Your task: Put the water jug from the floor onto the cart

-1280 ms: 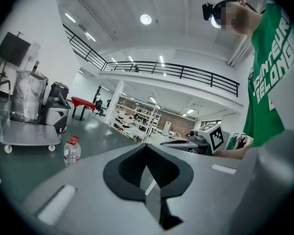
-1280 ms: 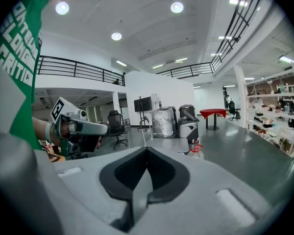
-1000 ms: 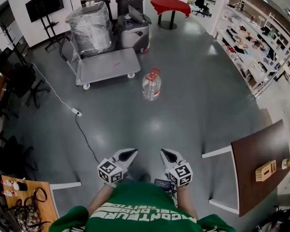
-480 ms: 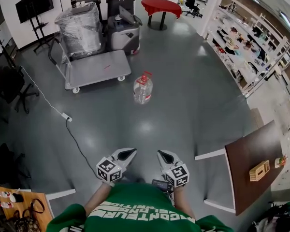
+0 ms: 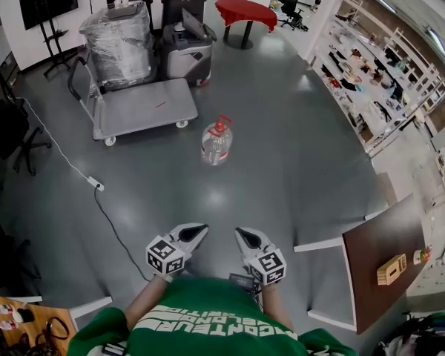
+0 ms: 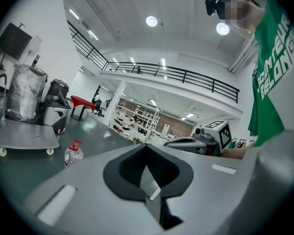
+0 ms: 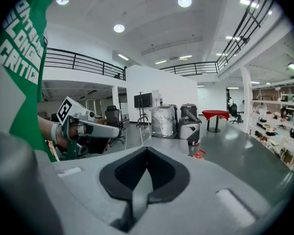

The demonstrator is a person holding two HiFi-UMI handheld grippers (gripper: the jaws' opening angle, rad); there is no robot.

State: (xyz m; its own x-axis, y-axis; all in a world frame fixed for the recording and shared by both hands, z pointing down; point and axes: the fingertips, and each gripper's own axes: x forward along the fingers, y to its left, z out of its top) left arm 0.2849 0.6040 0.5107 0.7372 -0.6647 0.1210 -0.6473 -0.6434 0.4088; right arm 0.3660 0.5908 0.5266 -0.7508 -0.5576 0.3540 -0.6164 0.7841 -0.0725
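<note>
A clear water jug (image 5: 216, 144) with a red cap and handle stands upright on the grey floor, just right of the flat grey cart (image 5: 141, 107). It also shows small in the left gripper view as the jug (image 6: 73, 154); in the right gripper view only its red cap (image 7: 199, 154) peeks over the jaws. My left gripper (image 5: 201, 230) and right gripper (image 5: 239, 233) are held side by side close to my body, well short of the jug. Both are shut with nothing between the jaws.
A plastic-wrapped load (image 5: 122, 44) sits on the cart's far end by its handle. Behind stand a grey machine (image 5: 184, 47) and a red table (image 5: 244, 12). A power strip and cable (image 5: 94, 185) lie at left, shelving (image 5: 371, 87) at right, a brown table (image 5: 389, 267) near right.
I have walked forward: the jug and cart sit slightly lower and further left in the head view. Both grippers stay shut and side by side.
</note>
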